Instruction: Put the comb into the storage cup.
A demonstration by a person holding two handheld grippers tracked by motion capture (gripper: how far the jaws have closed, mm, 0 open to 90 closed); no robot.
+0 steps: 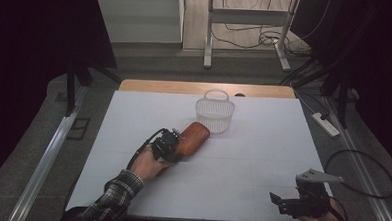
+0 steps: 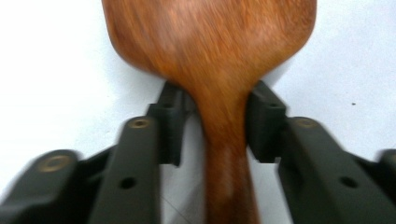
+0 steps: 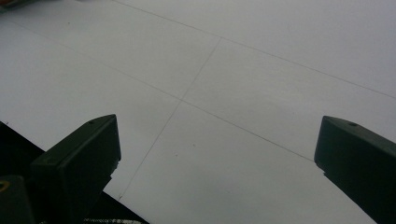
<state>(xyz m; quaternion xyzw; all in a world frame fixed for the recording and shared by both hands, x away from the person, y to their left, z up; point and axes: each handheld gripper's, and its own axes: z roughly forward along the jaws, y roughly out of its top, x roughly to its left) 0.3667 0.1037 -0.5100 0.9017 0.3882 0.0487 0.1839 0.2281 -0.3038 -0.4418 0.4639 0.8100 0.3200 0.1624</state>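
Left gripper clamped on wooden paddle at neck; blade beyond fingertips, long axis toward basket. Right gripper wide apart, idle, farther off.

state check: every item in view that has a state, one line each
left gripper: shut on the wooden spatula at its neck
wooden spatula: gripped where the handle meets the blade, blade pointing toward the basket
basket: upright on the table, handle up, nothing seen inside
right gripper: open, nothing between the jaws, over the table
table: covered by a white sheet
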